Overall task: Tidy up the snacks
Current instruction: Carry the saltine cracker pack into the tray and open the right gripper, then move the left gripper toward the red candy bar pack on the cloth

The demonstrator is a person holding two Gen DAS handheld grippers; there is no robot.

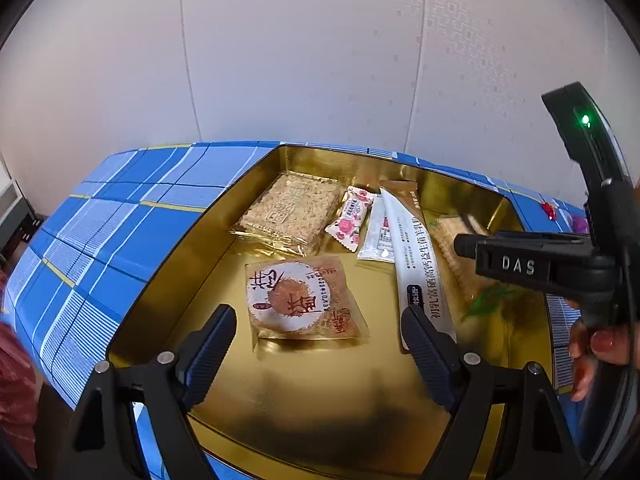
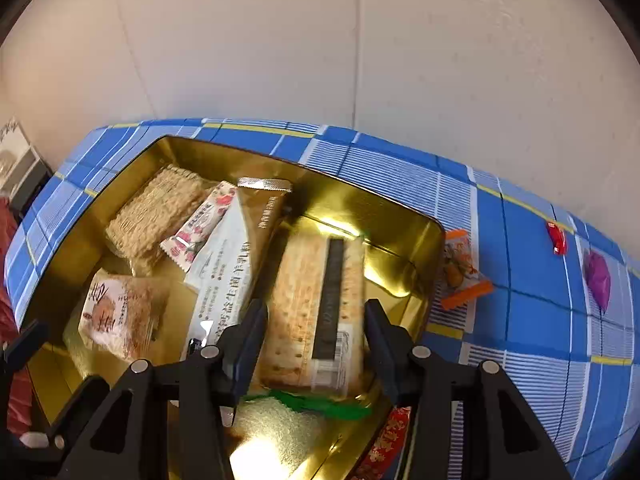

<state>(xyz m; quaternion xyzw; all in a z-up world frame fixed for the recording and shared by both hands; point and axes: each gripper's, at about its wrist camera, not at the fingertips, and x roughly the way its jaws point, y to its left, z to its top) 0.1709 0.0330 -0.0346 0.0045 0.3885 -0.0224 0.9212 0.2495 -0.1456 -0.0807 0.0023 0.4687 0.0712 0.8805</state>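
A gold tin (image 1: 188, 240) (image 2: 384, 216) on the blue plaid cloth holds several snacks. My left gripper (image 1: 320, 344) is open and empty, fingers just in front of a brown round-pastry packet (image 1: 300, 300). Behind it lie an oat-bar pack (image 1: 292, 208), a pink flowered candy (image 1: 350, 216) and a long white sachet (image 1: 416, 264). My right gripper (image 2: 316, 340) is open, jaws either side of a cracker pack (image 2: 316, 304) with a green end, lying in the tin. The right gripper also shows in the left wrist view (image 1: 520, 264).
Outside the tin on the cloth lie an orange snack packet (image 2: 460, 268), a red candy (image 2: 557, 237), a purple candy (image 2: 597, 278) and a red packet (image 2: 388, 444) by the tin's near edge. A white wall stands behind the table.
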